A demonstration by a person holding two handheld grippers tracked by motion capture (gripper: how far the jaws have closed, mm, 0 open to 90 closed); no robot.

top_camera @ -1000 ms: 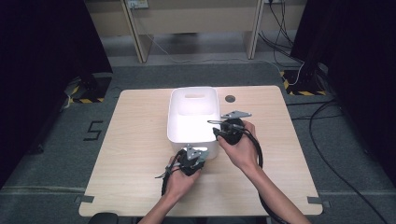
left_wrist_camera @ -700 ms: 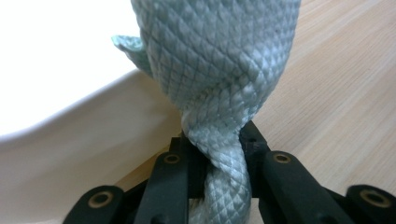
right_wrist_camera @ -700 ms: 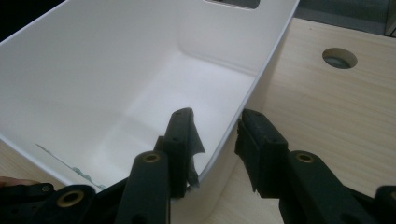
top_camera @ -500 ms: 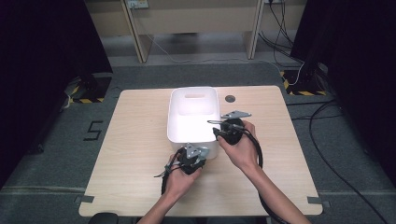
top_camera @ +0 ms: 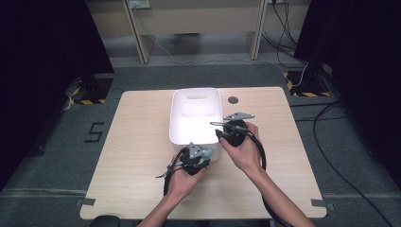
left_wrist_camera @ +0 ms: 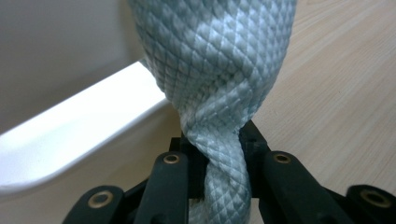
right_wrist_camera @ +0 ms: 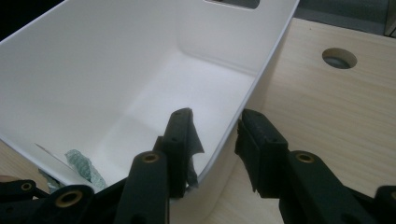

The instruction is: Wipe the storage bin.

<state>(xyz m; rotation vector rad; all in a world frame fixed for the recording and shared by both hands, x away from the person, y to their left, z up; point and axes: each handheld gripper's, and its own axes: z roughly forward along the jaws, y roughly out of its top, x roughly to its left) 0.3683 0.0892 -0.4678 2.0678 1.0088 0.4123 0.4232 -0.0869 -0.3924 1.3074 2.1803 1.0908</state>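
cloth: a pale green-and-white woven cloth with a diamond weave (left_wrist_camera: 219,84), bunched and twisted into a rope-like neck where it is gripped, widening above
left gripper (left_wrist_camera: 219,154): its black fingers are pressed together on the twisted neck of the cloth, one on each side, touching it
left gripper, high view (top_camera: 195,157): held in the person's left hand just at the near end of the bin
bin: a white rectangular plastic bin with a handle slot (top_camera: 196,118), standing on the light wooden surface (top_camera: 132,156); in the left gripper view its near rim lies just beside the cloth
right gripper (right_wrist_camera: 215,140): fingers apart, straddling the bin's right-hand wall, one finger inside and one outside; whether the pads touch the wall i cannot tell
right gripper, high view (top_camera: 231,130): in the right hand at the bin's right side
cloth, right gripper view (right_wrist_camera: 84,168): a small patch of it shows at the bin's near corner, well apart from the right fingers
hole: a round grommet hole (right_wrist_camera: 339,58) in the surface beyond the bin
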